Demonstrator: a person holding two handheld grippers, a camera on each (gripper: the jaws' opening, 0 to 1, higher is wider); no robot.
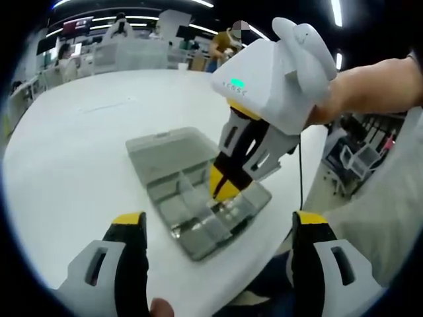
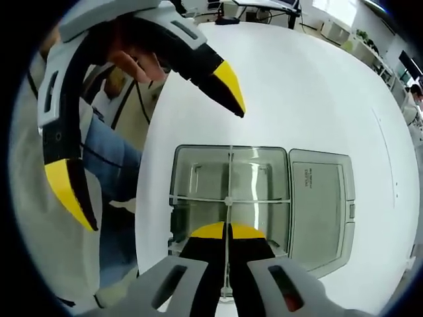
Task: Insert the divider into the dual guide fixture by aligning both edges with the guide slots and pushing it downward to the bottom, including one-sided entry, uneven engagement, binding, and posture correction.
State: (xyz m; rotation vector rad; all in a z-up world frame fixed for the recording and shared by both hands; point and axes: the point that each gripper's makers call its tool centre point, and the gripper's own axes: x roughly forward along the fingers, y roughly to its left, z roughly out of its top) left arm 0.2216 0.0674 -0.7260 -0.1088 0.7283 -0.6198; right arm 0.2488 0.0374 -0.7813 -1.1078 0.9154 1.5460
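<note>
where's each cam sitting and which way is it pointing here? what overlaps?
Left gripper view: rides the left gripper, jaws wide apart, looking across the white table at the open clear box; the right gripper and a hand enter from the right.
Right gripper view: rides the right gripper, looking down into the box, jaws closed on a thin divider; the left gripper hangs at left.
Shared: box, table, each other's gripper.

A clear plastic box (image 2: 231,198), the guide fixture, is lying open on the white table, its lid (image 2: 320,208) folded flat toward 3 o'clock in the right gripper view; a thin translucent divider (image 2: 229,178) is being held upright in its slots, crossed by another divider (image 2: 228,199).
</note>
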